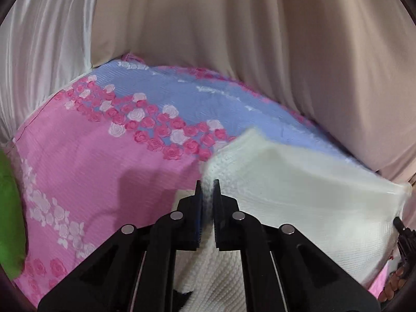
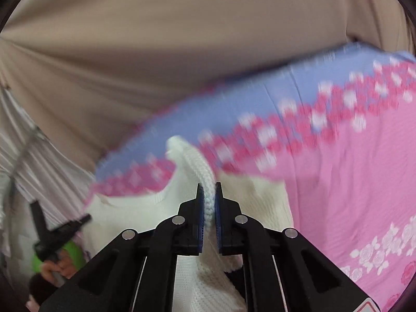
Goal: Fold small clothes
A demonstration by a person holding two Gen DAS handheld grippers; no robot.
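A small white knit garment (image 1: pixel 299 197) is held up over a bed with a pink, blue and rose-patterned sheet (image 1: pixel 85 161). My left gripper (image 1: pixel 208 184) is shut on one edge of the garment. My right gripper (image 2: pixel 208 186) is shut on a ribbed white edge of the same garment (image 2: pixel 192 161). The garment stretches between the two grippers and hangs below them. The right gripper's black frame shows at the right edge of the left wrist view (image 1: pixel 404 236). The left gripper and the hand holding it show at the lower left of the right wrist view (image 2: pixel 54 236).
Beige curtain folds (image 1: pixel 234 39) hang behind the bed, with white fabric (image 1: pixel 44 59) to their left. A green cloth (image 1: pixel 10 215) lies at the bed's left edge. The right wrist view is motion-blurred.
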